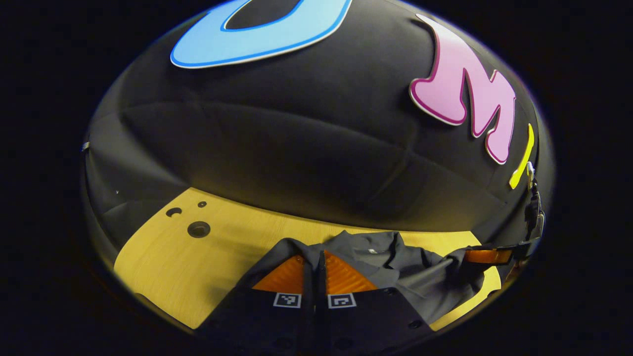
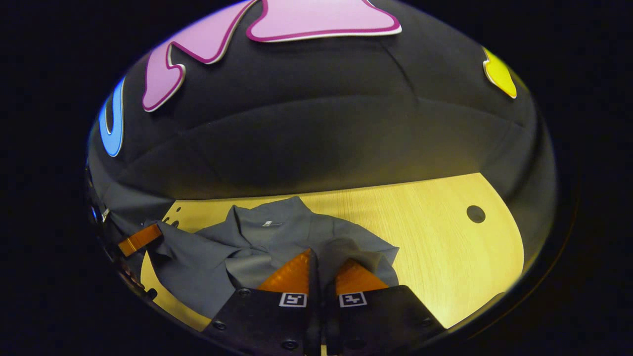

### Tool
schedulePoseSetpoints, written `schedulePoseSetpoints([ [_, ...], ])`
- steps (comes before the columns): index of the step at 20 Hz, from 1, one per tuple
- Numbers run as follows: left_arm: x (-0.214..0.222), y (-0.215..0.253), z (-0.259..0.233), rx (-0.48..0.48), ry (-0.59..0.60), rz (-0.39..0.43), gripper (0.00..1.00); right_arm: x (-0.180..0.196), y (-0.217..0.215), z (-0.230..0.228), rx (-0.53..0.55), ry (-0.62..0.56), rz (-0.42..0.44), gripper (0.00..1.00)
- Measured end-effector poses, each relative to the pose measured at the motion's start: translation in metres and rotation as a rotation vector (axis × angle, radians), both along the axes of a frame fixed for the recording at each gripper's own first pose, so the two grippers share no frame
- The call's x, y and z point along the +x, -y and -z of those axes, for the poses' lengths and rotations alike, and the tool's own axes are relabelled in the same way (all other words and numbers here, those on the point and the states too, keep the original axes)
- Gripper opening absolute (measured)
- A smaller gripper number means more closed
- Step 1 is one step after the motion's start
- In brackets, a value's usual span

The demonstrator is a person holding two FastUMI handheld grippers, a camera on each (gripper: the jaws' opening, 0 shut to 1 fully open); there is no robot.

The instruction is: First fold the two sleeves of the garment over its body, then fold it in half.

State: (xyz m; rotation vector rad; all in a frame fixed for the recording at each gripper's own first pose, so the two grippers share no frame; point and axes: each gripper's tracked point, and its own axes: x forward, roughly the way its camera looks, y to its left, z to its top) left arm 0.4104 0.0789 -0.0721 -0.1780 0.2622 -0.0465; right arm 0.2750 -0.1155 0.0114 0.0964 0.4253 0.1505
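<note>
A grey shirt (image 2: 257, 247) lies crumpled on the wooden table (image 2: 445, 247), collar toward the far edge, near the booth wall. The left gripper (image 1: 322, 274) has its fingers pressed together on a fold of the shirt — cloth pinched between them. The right gripper (image 2: 320, 274) likewise pinches a fold. The table's bare part has round holes (image 2: 475, 214).
</note>
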Motion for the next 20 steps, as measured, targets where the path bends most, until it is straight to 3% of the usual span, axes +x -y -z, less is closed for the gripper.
schedulePoseSetpoints([
  [1, 0.002, -0.003, 0.002, 0.000, -0.001, -0.017, 0.05, 0.001, 0.000, 0.003, -0.002, -0.006, 0.003, 0.09],
  [3, 0.000, -0.008, 0.005, -0.004, -0.010, -0.041, 0.07, 0.001, -0.001, 0.005, -0.007, -0.013, 0.006, 0.18],
  [4, -0.003, -0.008, 0.007, 0.002, -0.022, -0.044, 0.10, -0.002, -0.001, 0.003, -0.012, -0.011, 0.006, 0.11],
  [5, -0.007, -0.011, 0.009, 0.024, -0.038, -0.049, 0.17, -0.004, 0.000, 0.001, -0.018, -0.007, 0.005, 0.30],
  [6, -0.011, -0.015, 0.009, 0.054, -0.042, -0.056, 0.18, -0.009, 0.000, -0.005, -0.020, 0.003, -0.003, 0.39],
  [8, -0.021, -0.019, -0.002, 0.100, -0.020, -0.071, 0.37, -0.018, 0.001, -0.013, -0.044, 0.021, -0.002, 0.60],
  [10, -0.037, -0.016, -0.020, 0.099, 0.021, -0.064, 0.52, -0.029, 0.003, -0.024, -0.049, 0.046, 0.002, 0.98],
  [11, -0.046, -0.014, -0.030, 0.096, 0.039, -0.060, 0.73, -0.037, 0.004, -0.029, -0.044, 0.056, 0.007, 1.00],
  [13, -0.070, -0.018, -0.046, 0.113, 0.067, -0.071, 0.88, -0.055, 0.009, -0.037, -0.041, 0.071, 0.026, 0.99],
  [15, -0.096, -0.021, -0.062, 0.137, 0.100, -0.089, 0.96, -0.077, 0.013, -0.043, -0.040, 0.090, 0.046, 0.99],
  [20, -0.178, -0.026, -0.090, 0.121, 0.170, -0.124, 0.96, -0.147, 0.025, -0.054, -0.072, 0.147, 0.069, 0.99],
])
